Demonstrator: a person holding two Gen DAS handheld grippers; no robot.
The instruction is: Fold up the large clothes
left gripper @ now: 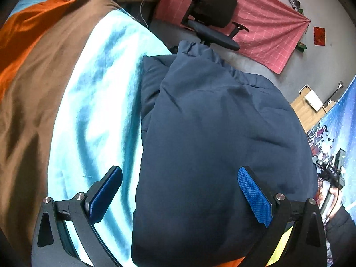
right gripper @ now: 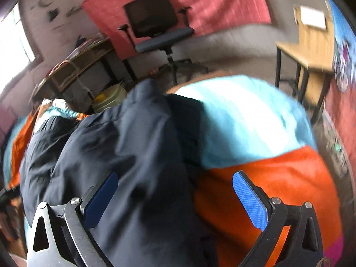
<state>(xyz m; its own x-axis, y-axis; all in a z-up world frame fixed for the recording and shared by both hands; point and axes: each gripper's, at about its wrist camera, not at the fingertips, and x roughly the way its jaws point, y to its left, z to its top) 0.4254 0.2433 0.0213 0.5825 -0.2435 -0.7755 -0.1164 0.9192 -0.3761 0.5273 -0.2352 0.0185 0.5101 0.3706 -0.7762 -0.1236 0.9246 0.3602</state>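
Lying folded on the bedspread [left gripper: 93, 111] — navy jacket [left gripper: 218, 138]

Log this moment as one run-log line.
phase: folding | navy jacket: bunched on striped bedspread | left gripper: open, empty | right gripper: open, empty

Bare bedspread [left gripper: 93, 111] left of the bulky jacket [left gripper: 213, 133], chair [left gripper: 211, 15] beyond.

No text, label, brand or number can be read in either view; the posters [left gripper: 319, 35] on the far wall are too small and blurred to tell.
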